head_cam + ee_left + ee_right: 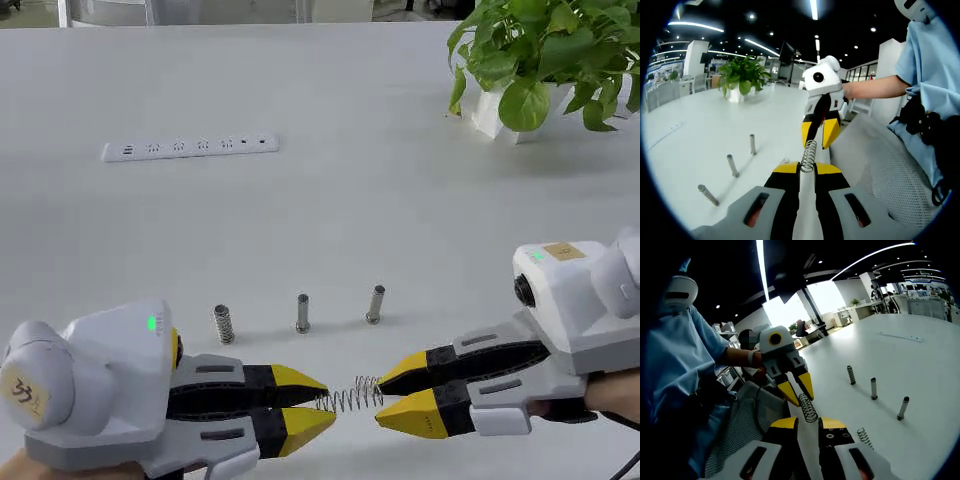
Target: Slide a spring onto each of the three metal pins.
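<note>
Bright even overhead light, soft shadows, fisheye-warped edges

Your left tool (328, 400) comes in low from your left and points to the right, with its yellow-tipped jaws pinched on one end of a spring (350, 395). Your right tool (380, 397) points back at it, almost tip to tip, and its jaws nip the spring's other end. Both tools lie roughly level. Your right forearm (875, 87) is bare and stretched out behind its tool. Your left wrist (749, 358) wears a pale band.
</note>
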`<state>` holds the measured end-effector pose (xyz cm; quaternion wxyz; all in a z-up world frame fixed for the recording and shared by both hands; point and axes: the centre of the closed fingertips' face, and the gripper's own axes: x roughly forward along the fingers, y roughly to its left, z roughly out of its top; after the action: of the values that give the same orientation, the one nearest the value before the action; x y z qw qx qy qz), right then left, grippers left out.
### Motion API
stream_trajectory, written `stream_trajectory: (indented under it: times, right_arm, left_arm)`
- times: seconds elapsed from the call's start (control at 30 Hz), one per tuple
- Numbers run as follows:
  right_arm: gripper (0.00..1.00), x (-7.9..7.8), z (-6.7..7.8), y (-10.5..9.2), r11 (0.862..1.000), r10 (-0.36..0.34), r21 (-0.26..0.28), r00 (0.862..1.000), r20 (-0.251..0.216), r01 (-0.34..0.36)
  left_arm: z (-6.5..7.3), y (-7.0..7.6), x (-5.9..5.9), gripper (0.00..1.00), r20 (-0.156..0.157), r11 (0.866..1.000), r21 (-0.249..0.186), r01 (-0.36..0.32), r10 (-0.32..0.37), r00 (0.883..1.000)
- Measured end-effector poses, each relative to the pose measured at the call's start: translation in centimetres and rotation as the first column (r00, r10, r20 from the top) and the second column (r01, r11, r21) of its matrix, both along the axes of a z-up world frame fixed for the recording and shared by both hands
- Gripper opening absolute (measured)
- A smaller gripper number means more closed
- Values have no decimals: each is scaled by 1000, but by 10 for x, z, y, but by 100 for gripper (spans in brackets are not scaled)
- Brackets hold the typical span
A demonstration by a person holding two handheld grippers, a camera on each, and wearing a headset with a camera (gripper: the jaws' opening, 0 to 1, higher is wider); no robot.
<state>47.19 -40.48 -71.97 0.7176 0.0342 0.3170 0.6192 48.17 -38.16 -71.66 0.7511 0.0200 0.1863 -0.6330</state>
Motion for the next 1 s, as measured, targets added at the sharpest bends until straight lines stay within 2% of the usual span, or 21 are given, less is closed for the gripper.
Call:
stream_trajectory:
  times: [0.27, 0.73, 1.0]
  right_arm:
    - [11, -2, 0, 1, 1000, -4, 11, 1000, -21, 4]
    - [12, -6, 3, 5, 998, -31, 51, 994, -102, 37]
    - [7, -4, 4, 4, 997, -41, 58, 993, -109, 48]
  left_arm:
    - [0, 0, -3, 7, 2, 1000, -1, 3, -3, 1000]
    - [0, 0, -4, 7, 6, 1000, -1, 2, -2, 1000]
    - [-3, -1, -6, 7, 7, 1000, 8, 5, -5, 1000]
